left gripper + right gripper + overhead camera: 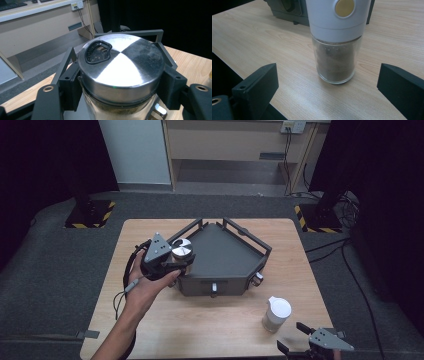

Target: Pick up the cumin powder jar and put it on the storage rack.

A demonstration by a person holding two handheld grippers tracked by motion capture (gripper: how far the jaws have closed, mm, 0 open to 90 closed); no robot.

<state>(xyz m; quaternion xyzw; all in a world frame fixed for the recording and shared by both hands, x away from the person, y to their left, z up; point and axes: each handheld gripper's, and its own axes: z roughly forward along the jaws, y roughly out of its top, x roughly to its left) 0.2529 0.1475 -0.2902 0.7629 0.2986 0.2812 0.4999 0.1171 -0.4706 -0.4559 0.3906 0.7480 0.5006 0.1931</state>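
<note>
The right gripper (303, 340) is gaping wide just short of the white-capped jar (276, 314); the left gripper (181, 261) is clamping the steel-lidded jar (181, 251)

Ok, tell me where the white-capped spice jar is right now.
In the high view the white-capped spice jar stands upright on the wooden table, near its front right, in front of the dark tray. The open right gripper sits just short of it.
</note>
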